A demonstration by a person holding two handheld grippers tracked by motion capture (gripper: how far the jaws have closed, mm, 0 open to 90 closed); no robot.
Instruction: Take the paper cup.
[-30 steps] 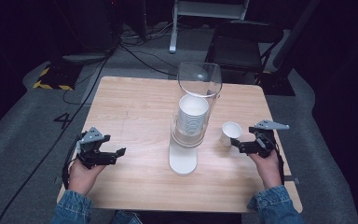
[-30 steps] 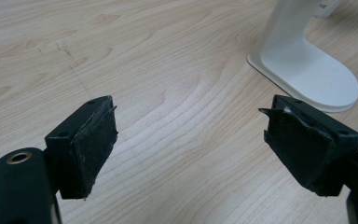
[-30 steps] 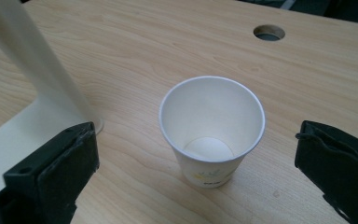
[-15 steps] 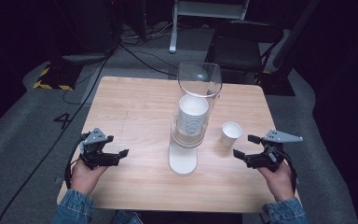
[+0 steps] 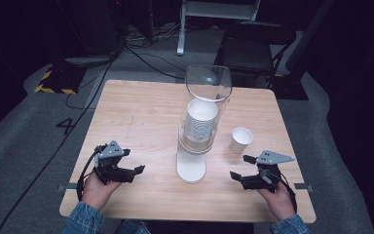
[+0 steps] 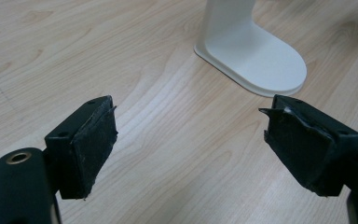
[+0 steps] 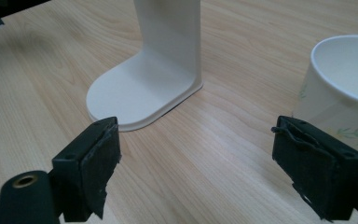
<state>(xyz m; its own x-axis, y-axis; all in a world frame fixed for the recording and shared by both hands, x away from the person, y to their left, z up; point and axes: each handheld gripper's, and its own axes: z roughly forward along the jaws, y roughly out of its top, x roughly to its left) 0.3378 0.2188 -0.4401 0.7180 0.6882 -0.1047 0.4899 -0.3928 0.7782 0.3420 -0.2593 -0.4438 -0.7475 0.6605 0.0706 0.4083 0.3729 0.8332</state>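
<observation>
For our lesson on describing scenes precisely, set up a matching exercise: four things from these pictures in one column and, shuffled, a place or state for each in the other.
Things:
1. paper cup
2. stack of cups
3. left gripper
4. white base

Places or states:
A. open, over bare wood
B. flat on the table, between the grippers
C. standing alone, upright, right of the dispenser
D. inside the clear tube

Pairs: 1-C, 2-D, 3-A, 4-B

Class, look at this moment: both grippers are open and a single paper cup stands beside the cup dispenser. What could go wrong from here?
1. The paper cup stands free and empty just ahead of the open right gripper; a careless approach could tip it over.
2. The cup dispenser is tall on a narrow white base; a knock from either gripper, including the left gripper, might topple it.
3. Closing too hard could crush the thin cup.
</observation>
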